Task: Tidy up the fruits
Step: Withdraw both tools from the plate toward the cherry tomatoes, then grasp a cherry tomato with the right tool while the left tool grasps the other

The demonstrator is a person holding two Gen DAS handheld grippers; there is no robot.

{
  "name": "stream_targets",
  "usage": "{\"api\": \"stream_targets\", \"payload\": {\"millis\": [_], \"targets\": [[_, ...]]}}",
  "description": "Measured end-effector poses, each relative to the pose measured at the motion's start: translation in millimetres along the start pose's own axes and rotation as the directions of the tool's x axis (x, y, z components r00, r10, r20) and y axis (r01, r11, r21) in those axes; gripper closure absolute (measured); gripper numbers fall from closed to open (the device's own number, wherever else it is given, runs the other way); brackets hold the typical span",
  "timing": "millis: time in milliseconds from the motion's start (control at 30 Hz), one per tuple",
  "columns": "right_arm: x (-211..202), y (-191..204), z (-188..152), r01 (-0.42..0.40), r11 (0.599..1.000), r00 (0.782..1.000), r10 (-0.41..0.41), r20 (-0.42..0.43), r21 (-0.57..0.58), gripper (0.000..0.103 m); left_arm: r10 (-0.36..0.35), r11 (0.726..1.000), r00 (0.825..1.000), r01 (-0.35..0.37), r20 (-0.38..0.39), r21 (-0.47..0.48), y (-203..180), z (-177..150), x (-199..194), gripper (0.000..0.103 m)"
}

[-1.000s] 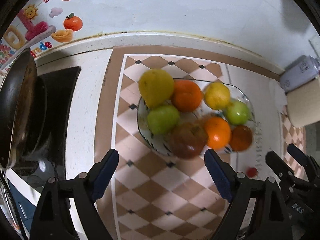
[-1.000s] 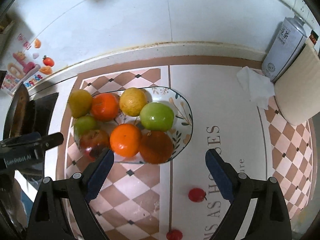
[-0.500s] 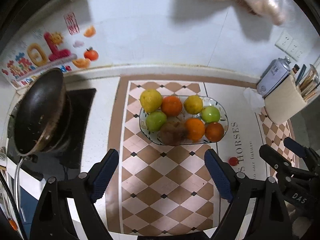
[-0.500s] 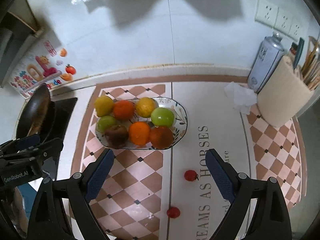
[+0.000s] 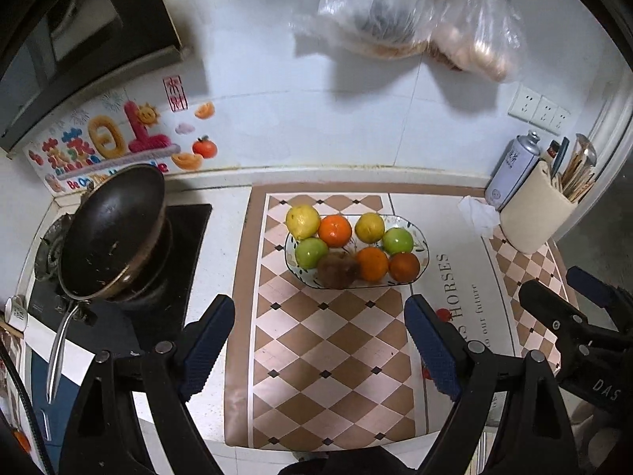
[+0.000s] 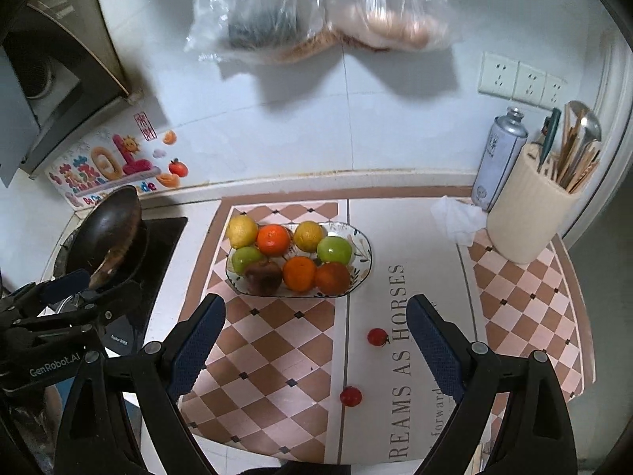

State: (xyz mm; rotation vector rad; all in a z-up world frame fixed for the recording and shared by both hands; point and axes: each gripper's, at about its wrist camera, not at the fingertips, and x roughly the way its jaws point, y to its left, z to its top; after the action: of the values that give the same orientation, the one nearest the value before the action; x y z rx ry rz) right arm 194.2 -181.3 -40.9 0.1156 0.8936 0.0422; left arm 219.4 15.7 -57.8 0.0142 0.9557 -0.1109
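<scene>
An oval glass plate on the checkered mat holds several fruits: yellow lemons, oranges, green apples and a brown fruit. Two small red tomatoes lie loose on the mat in front of the plate; one shows partly behind a finger in the left wrist view. My left gripper is open and empty, held high and well back from the plate. My right gripper is open and empty, also high above the mat's near part.
A black wok sits on the stove at the left. A cream utensil holder, a spray can and a crumpled tissue stand at the back right. Plastic bags hang on the wall above.
Both grippers have pulled up and back from the plate, so the fruits look much smaller and the wall and hanging bags have come into view. Both stay open.
</scene>
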Motion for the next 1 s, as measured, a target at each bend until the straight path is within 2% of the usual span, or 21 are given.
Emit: {"api": "stream_targets", "payload": {"millis": [267, 700, 800, 867, 900, 1000], "targets": [[-29, 2, -14, 0.006, 1.000, 1.000, -0.007, 0.031, 0.018, 0.008, -0.002, 1.000, 0.999, 0.002, 0.048, -0.006, 2, -12, -24, 0.015], [-43, 4, -19, -0.014, 0.999, 0.999, 0.013, 0.044, 0.035, 0.008, -0.005, 1.000, 0.999, 0.005, 0.050, -0.011, 1, -22, -29, 0.015], [-33, -7, -19, -0.042, 0.996, 0.999, 0.041, 0.016, 0.077, 0.008, 0.012, 1.000, 0.999, -0.012, 0.036, -0.003, -2, -21, -20, 0.015], [-19, -21, -20, -0.046, 0.992, 0.999, 0.048, -0.013, 0.114, 0.006, 0.040, 0.999, 0.999, -0.040, 0.022, 0.014, -7, -19, -5, 0.002], [-11, -28, -19, -0.045, 0.990, 0.998, 0.049, -0.028, 0.131, 0.006, 0.053, 0.998, 0.998, -0.054, 0.016, 0.021, -9, -19, 2, 0.000], [25, -57, -25, -0.034, 0.983, 0.995, 0.050, -0.085, 0.183, 0.006, 0.124, 0.991, 0.992, -0.122, -0.037, 0.055, -21, -23, 42, 0.000]]}}
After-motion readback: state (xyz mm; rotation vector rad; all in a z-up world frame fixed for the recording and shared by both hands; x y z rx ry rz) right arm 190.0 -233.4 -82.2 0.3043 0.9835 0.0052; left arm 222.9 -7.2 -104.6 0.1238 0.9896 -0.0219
